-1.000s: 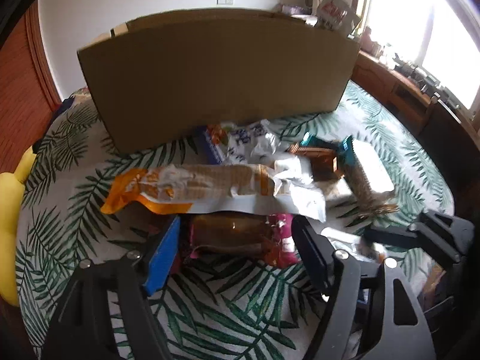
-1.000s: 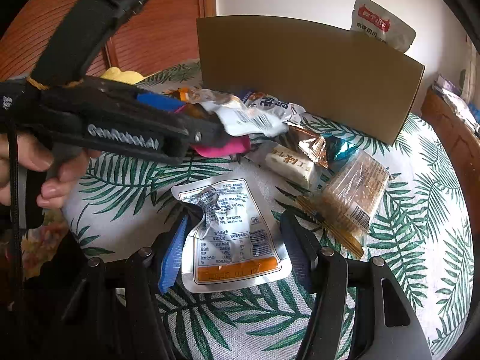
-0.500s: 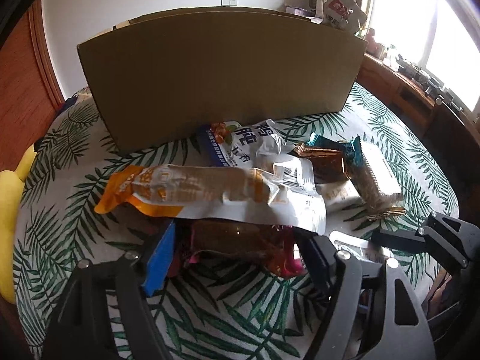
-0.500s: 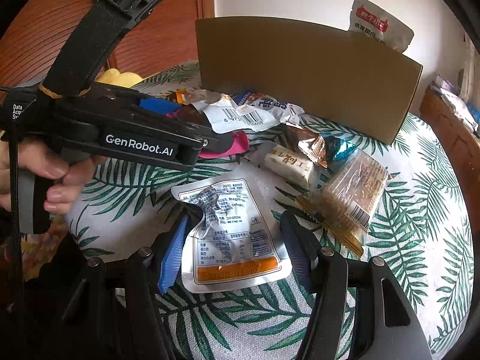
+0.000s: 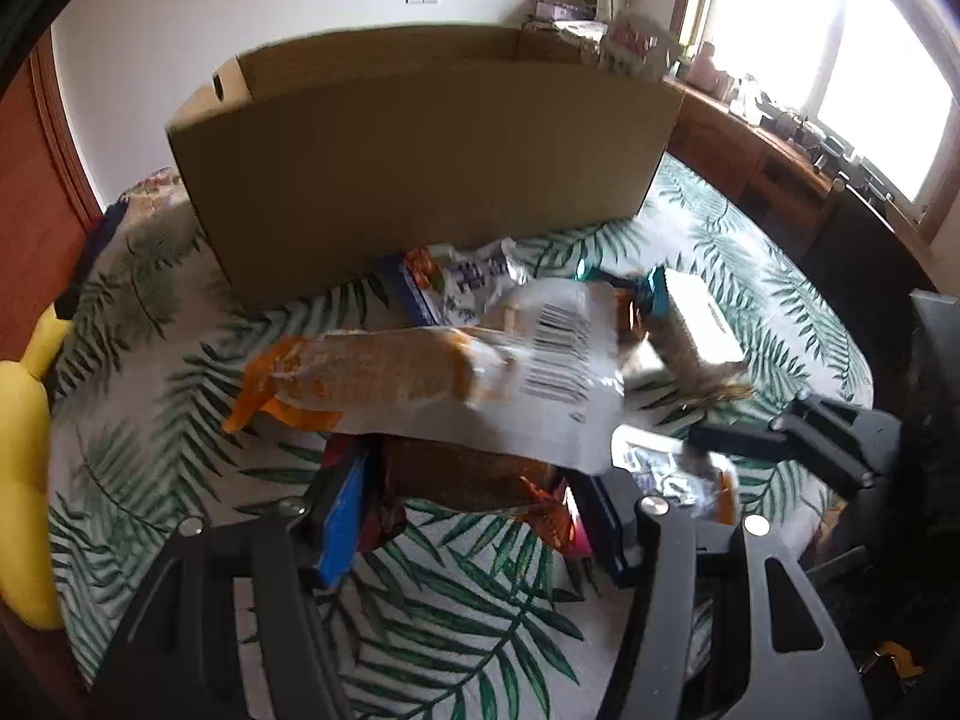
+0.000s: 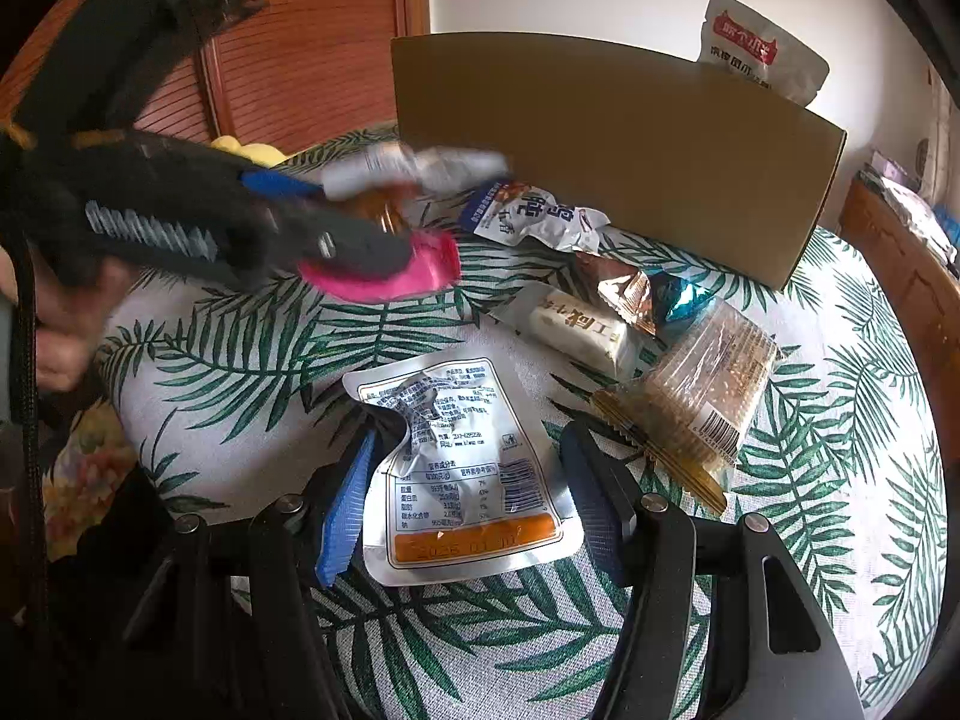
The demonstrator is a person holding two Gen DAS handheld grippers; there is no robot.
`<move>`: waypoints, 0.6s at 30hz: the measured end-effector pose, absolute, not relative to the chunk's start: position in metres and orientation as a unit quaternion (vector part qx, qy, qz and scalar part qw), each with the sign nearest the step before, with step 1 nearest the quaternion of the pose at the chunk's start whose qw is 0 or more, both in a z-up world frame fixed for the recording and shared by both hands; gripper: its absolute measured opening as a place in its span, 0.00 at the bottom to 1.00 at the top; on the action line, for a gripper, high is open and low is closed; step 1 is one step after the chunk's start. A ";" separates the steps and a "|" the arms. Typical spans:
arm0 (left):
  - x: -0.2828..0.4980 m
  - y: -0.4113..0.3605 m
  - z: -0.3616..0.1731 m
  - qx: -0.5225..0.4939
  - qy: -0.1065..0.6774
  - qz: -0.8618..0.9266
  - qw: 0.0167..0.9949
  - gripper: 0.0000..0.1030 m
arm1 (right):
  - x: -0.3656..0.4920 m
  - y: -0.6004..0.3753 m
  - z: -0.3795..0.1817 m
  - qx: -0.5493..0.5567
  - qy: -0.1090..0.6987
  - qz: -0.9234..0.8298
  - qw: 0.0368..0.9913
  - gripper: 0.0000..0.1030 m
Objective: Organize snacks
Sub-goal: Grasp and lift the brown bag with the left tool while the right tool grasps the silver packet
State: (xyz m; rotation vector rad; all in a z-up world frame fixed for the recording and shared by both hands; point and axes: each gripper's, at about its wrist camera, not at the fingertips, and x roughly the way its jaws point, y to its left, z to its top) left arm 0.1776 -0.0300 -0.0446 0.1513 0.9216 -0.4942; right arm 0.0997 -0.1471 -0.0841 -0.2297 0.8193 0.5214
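My left gripper (image 5: 471,480) has its jaws closing on a brown bread snack in a pink wrapper (image 5: 468,474); the pads press its crumpled ends. The snack hangs just above the table. A long orange-and-white packet (image 5: 372,372) lies across the top of it. In the right wrist view the left gripper (image 6: 372,216) shows with the pink wrapper (image 6: 420,270) sticking out. My right gripper (image 6: 471,438) stands open low over a silver pouch (image 6: 468,468), which lies flat on the table, a finger at each side.
An open cardboard box (image 6: 600,138) stands at the back, a red-and-white pouch (image 6: 762,48) poking out. Before it lie a blue-white packet (image 6: 528,216), foil packets (image 6: 630,294), a white bar (image 6: 576,330) and crackers (image 6: 708,384). A yellow object (image 5: 24,468) sits at the left table edge.
The left gripper's jaws have narrowed onto the pink-wrapped snack and risen with it, carrying the orange packet up on top. The right gripper and the silver pouch have not moved.
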 end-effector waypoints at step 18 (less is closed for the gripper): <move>0.156 -0.038 0.015 0.071 0.391 -0.268 0.878 0.58 | 0.098 -0.150 -0.079 -0.122 0.408 0.259 0.867 0.57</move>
